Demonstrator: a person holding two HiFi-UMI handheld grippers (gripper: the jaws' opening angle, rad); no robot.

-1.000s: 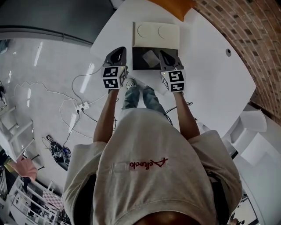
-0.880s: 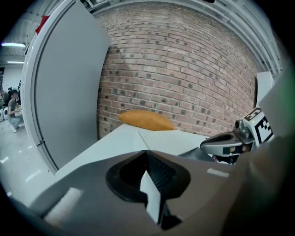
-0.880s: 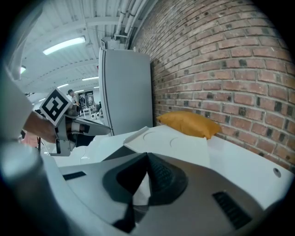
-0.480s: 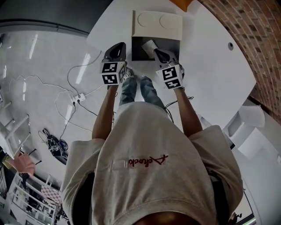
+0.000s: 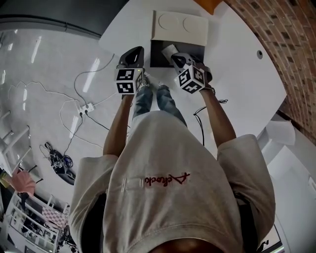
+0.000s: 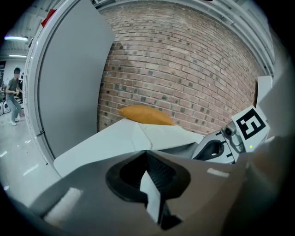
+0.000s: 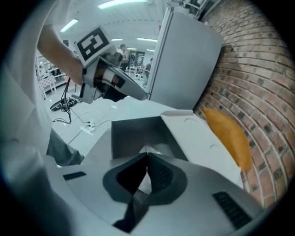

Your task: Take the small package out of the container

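The container (image 5: 193, 50) is a dark open box on the white table, also seen in the right gripper view (image 7: 131, 133). My right gripper (image 5: 177, 58) is over its opening, shut on the small pale package (image 5: 168, 50). In the right gripper view the jaws (image 7: 146, 154) meet on the package (image 7: 149, 149), whose corner pokes out past the tips. How high it hangs above the box floor I cannot tell. My left gripper (image 5: 133, 52) stays left of the box near the table edge, shut with nothing in it (image 6: 146, 152).
The white lid (image 5: 180, 27) with two round dimples lies just beyond the box. An orange cushion-like thing (image 5: 210, 4) rests at the table's far edge by the brick wall. Cables and a power strip (image 5: 86, 107) lie on the floor at the left.
My right gripper has swung left over the box and tilted, carrying the package towards the box's far left side. The left gripper has barely moved.
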